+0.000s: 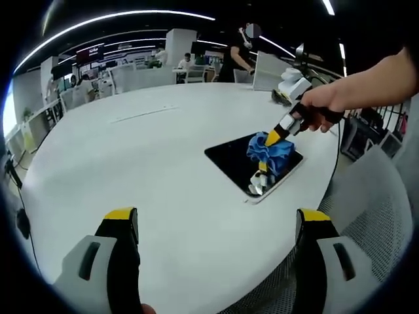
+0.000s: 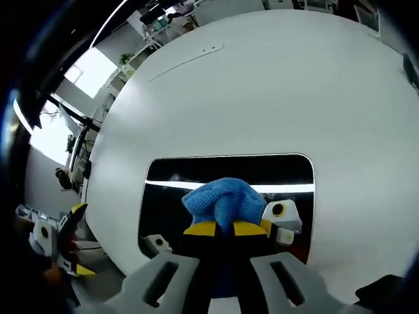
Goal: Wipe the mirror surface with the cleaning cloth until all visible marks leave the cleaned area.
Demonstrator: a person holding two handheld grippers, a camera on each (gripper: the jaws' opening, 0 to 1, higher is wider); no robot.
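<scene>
White round table (image 1: pixel 131 170) is bearing the dark mirror (image 1: pixel 229 160) at 3 o'clock. Reaching in from 2 o'clock, a hand (image 1: pixel 327 108) is angling the right gripper (image 1: pixel 272 139) downward, its jaws pinching the blue cleaning cloth (image 1: pixel 273 149) against the glass. Left gripper (image 1: pixel 216 226) is hovering with jaws wide, holding nothing.

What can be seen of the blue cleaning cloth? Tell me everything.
The blue cleaning cloth is a soft, knitted-looking fabric, bunched into a crumpled wad rather than spread flat. The right gripper is shut on it, yellow-tipped jaws pinching it from behind. It is pressed down onto the dark mirror, which lies flat near the edge of the white table. In the left gripper view the cloth sits around the middle of the mirror, reflected beneath itself.
</scene>
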